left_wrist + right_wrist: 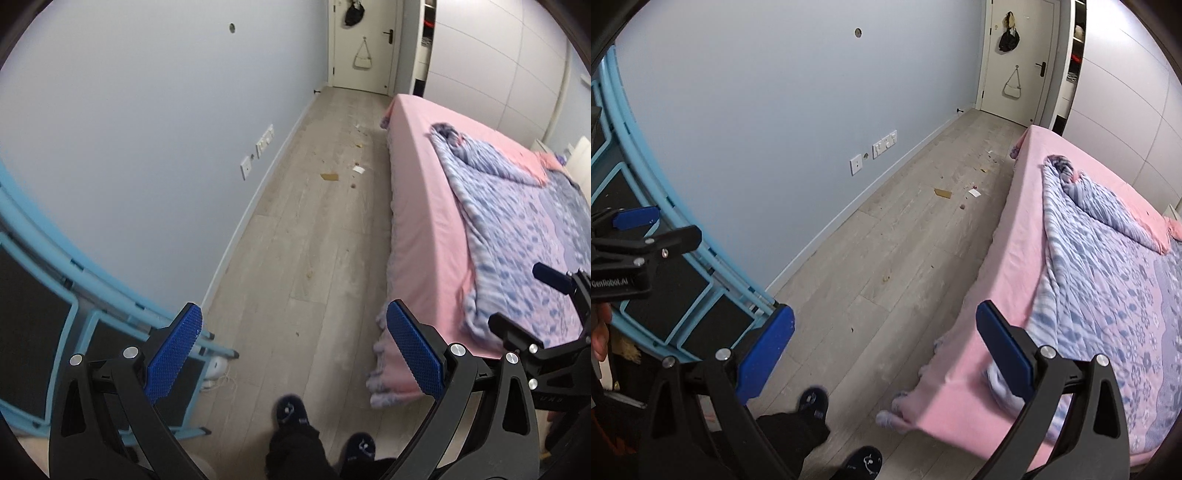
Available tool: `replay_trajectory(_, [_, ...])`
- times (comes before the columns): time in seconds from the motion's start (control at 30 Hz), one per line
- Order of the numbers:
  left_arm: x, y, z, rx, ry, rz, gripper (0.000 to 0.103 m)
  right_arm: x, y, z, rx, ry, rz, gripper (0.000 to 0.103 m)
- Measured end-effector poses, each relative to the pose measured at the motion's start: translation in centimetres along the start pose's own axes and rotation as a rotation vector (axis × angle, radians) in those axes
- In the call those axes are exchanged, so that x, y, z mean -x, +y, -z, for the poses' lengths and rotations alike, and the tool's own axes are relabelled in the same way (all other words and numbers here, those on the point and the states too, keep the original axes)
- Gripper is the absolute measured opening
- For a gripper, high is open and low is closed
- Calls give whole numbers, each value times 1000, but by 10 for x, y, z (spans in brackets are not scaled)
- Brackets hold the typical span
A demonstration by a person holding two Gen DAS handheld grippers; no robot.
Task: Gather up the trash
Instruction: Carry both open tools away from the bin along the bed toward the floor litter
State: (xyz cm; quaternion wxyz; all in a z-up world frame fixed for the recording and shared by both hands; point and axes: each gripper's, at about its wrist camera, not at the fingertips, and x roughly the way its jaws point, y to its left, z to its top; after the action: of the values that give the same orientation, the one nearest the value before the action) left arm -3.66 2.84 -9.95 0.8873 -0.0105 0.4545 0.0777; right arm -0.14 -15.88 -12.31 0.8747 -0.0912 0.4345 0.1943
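Scraps of trash lie far ahead on the wooden floor between the wall and the bed: a brown cardboard piece (330, 177) (942, 193), a white paper scrap (358, 169) (974, 192) and several small crumbs (354, 185) (962, 206). My left gripper (293, 332) is open and empty, held high above the floor. My right gripper (884, 332) is open too, with nothing between its blue pads. Each gripper shows at the edge of the other's view: the right gripper (546, 295) and the left gripper (631, 232).
A bed with a pink sheet (424, 206) (1008, 266) and a blue floral quilt (517, 229) fills the right. A light-blue folded frame (92, 295) (665, 258) leans on the left wall. A person's slippered feet (291, 410) (812, 402) stand below. A door (364, 44) closes the far end.
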Motion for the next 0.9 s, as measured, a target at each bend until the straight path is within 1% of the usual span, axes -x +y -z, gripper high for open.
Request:
replay_trajectory(0.07, [-16,9,-19,-5,-11,12,97,-16,3,-16,-3,0,14,96])
replay_trajectory(0.13, [-33,17,-39,-19,-24,31,97,-33,6,-35,-34,7,35,96])
replay_trajectory(0.27, [-64,30,-79,-54,-9,80,97,-53,5,-70,-104,16,67,96])
replay_trajectory(0.33, [-78,33,-103,-101,-14,118,97,-60,6,-84,-110,5,93,96])
replay_trajectory(0.43, [-98,30,-135,-164,-32,137,97,-74,-1,-107,-160,1,123,96])
replay_trajectory(0.53, [-122,27,-170,-171,-30,174,97,-90,-13,-130,-187,2,150,96])
replay_trajectory(0.6, [-135,21,-187,-181,-27,187,97,-102,-24,-147,-197,3,165,96])
replay_trajectory(0.67, [-155,13,-208,-191,-15,196,97,-117,-37,-164,-212,4,174,96])
replay_trajectory(0.77, [-186,1,-241,-175,10,219,97,-145,-64,-187,-224,5,186,96])
replay_trajectory(0.83, [-211,-8,-270,-178,14,223,97,-167,-86,-207,-240,0,180,96])
replay_trajectory(0.9, [-232,-15,-298,-189,13,207,97,-182,-102,-221,-242,3,170,96])
